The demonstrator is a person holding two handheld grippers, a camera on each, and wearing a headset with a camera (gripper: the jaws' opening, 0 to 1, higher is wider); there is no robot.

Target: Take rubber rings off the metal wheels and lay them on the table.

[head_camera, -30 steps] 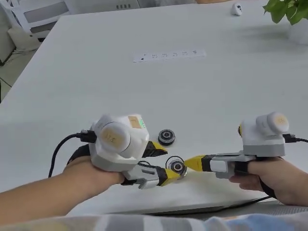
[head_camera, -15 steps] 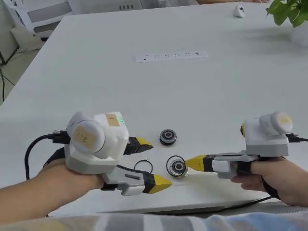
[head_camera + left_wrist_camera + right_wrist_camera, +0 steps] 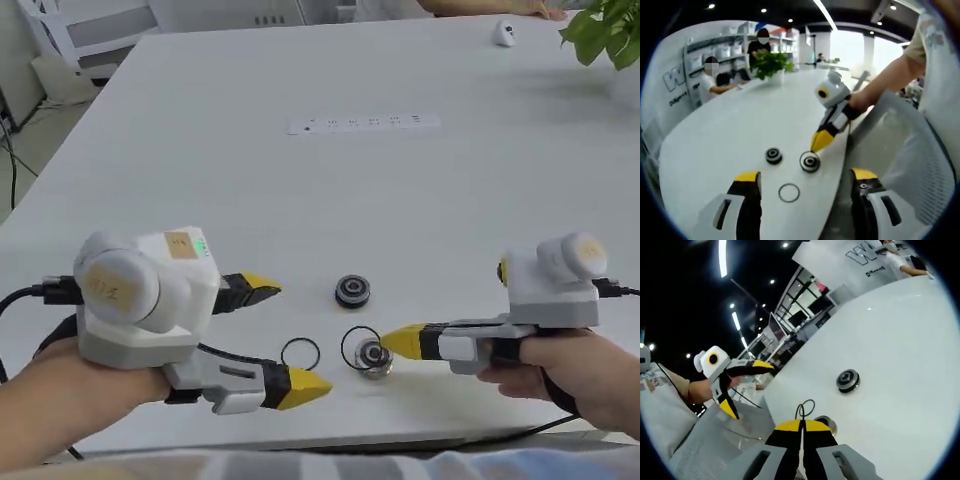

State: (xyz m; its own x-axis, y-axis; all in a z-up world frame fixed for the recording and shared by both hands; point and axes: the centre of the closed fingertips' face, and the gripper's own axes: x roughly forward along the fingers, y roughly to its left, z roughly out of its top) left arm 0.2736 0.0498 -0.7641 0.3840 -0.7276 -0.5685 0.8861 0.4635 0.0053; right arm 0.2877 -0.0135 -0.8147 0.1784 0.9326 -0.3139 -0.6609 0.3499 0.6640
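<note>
The left gripper [image 3: 281, 338] hangs over the near-left part of the white counter [image 3: 420, 200]. Its jaws are spread wide and hold nothing. Just beyond them, between their two tips, a loose rubber ring [image 3: 300, 353] lies flat on the counter.

Just to the right of this ring stands a metal wheel [image 3: 375, 358], close to the near edge of the counter. A second rubber ring [image 3: 344, 346] lies slack around it, pulled out to the left side. The right gripper [image 3: 392, 341] points in from the right, with its tip at this wheel. Its jaws are pressed together, and in the right gripper view the second rubber ring comes out from their tip, so they seem to pinch it.

A second wheel [image 3: 351, 290] stands a little farther in, apart from both grippers.

Beyond the wheels there is a wide stretch of bare counter up to a power strip [image 3: 363, 123] in the middle. A green plant [image 3: 603, 25] and a small white object [image 3: 505, 33] stand at the far right, well apart from the work.
</note>
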